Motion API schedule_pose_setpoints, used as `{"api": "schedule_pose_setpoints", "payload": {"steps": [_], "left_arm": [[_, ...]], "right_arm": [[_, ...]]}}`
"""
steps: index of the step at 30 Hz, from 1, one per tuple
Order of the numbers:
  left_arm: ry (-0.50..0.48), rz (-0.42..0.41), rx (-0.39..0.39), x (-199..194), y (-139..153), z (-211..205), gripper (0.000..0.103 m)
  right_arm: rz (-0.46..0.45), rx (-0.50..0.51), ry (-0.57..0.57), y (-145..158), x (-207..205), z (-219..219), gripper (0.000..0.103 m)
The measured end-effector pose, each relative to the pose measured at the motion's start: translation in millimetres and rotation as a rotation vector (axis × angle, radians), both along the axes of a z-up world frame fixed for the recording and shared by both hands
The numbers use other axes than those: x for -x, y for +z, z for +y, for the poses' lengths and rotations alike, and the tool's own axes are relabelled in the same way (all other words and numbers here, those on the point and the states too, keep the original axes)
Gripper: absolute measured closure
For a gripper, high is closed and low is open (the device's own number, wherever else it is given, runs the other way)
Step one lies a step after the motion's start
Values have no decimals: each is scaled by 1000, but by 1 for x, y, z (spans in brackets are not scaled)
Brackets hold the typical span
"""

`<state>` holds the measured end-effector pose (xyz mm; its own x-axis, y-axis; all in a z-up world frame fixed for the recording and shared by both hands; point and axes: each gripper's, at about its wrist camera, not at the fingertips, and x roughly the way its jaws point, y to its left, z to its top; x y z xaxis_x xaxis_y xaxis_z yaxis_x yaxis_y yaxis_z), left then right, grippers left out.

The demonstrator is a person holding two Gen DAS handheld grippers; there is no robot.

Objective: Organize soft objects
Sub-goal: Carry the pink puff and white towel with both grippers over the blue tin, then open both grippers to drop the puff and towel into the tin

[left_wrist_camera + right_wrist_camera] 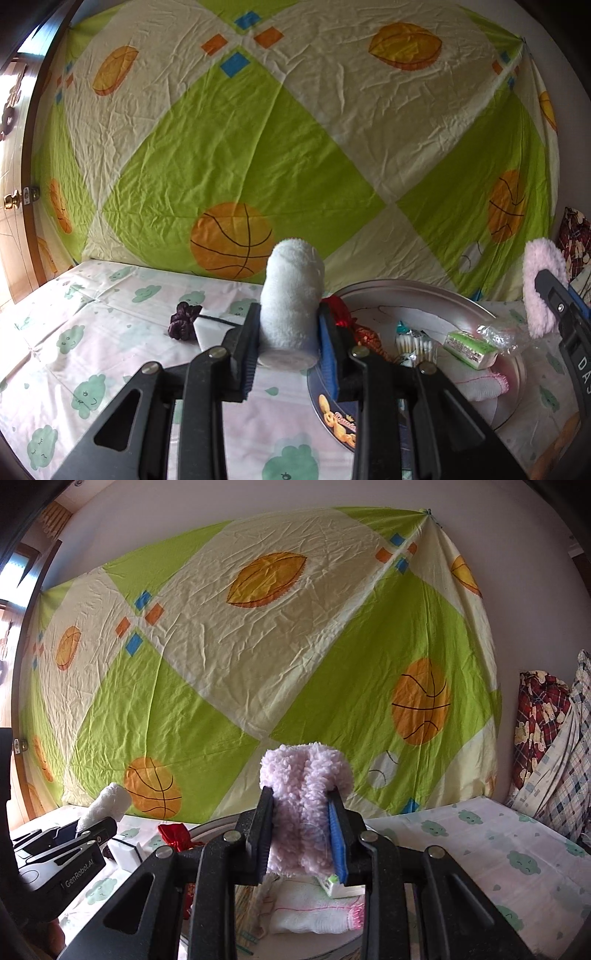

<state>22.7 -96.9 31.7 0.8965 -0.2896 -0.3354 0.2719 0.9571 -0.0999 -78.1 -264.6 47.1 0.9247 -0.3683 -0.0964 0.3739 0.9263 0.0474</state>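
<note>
Left wrist: left gripper [288,328] fingers clamp a white towel roll [291,302], right gripper [301,834] fingers hold pink fluffy cloth [306,794]; tray [424,291] on the right looks half-sorted, scrunchie [183,319] left out.

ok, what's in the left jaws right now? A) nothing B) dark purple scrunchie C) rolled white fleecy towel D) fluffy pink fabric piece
C: the left gripper is clamped on the rolled white fleecy towel; the right gripper grips the fluffy pink fabric piece.

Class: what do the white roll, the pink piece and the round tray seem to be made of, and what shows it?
White roll: terry-like cloth, short matte pile. Pink piece: fleece or plush, curly loops. Round tray: probably metal, with a smooth silvery sheen.
</note>
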Motion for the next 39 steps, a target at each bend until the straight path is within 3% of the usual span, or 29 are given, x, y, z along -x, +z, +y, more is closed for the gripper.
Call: {"api": "schedule_pose_setpoints", "payload": {"steps": [11, 23, 39], "left_arm": [[-110, 3, -41, -3, 7, -50, 75], [-222, 109, -68, -12, -2, -116, 75], [-238, 206, -117, -25, -19, -127, 75]], "right_arm": [[-13, 12, -111, 4, -2, -34, 74], [59, 31, -153, -5, -27, -61, 74], [220, -96, -48, -24, -57, -82, 74]]}}
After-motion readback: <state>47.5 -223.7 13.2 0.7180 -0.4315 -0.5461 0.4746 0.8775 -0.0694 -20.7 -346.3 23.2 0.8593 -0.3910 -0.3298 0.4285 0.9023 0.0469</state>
